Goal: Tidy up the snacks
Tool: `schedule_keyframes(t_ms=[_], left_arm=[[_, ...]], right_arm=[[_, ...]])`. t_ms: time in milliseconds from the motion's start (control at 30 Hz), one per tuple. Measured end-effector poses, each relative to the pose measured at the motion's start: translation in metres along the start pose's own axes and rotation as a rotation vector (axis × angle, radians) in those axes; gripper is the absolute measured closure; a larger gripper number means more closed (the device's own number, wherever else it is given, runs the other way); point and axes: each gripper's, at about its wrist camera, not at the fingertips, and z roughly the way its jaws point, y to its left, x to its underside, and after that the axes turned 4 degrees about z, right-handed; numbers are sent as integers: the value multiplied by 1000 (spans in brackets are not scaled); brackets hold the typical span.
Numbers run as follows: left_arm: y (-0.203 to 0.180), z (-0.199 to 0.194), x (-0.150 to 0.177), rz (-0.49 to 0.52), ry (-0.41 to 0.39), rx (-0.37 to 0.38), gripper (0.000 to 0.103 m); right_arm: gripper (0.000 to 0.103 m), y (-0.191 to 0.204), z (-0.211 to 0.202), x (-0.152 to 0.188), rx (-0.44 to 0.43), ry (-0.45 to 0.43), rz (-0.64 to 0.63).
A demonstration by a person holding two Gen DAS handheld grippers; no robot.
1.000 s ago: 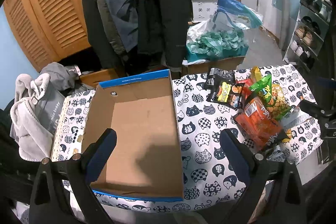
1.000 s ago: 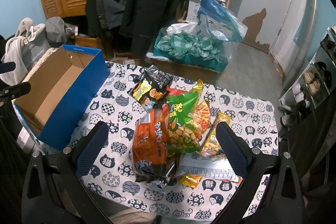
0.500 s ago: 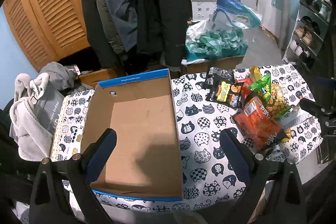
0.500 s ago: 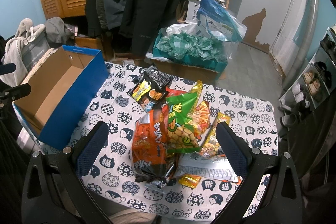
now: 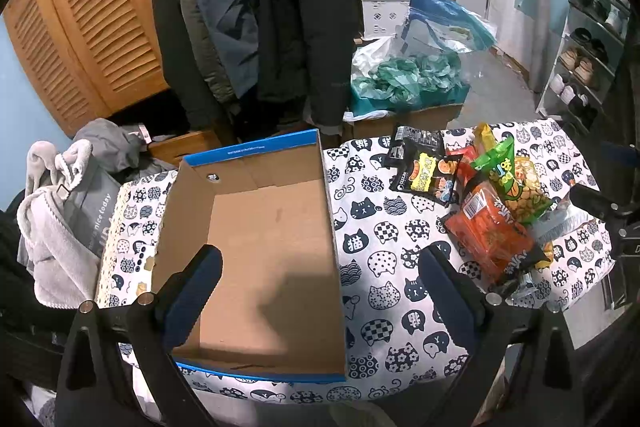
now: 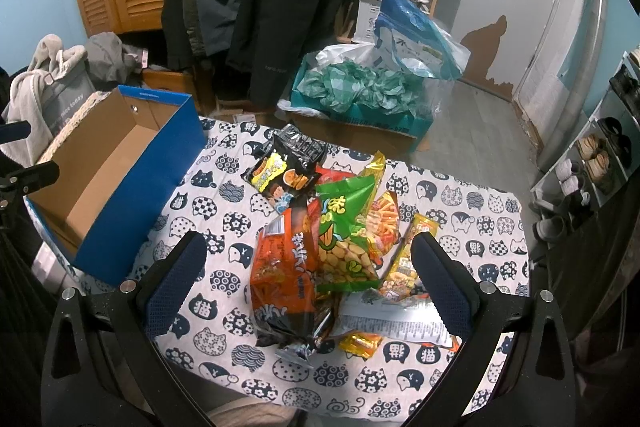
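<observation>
Left gripper (image 5: 320,263) hung above the cardboard box (image 5: 256,227), fingers spread, holding nothing | right gripper (image 6: 308,251) hovered over the snack pile (image 6: 332,247), fingers spread, nothing held | snacks heaped on the cat-print tablecloth (image 6: 472,227), right of the box.

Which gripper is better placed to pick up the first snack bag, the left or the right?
Probably the right gripper: it is open and hangs directly over the orange snack bag in the pile. The left gripper, also open, hangs over the empty cardboard box, away from the snacks.
</observation>
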Motion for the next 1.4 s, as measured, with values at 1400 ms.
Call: schedule_keyframes(t_ms=[1400], left_arm=[[-29,23,1,51,72,22,3]], right_arm=[[3,-31,10,4,40,43,28]])
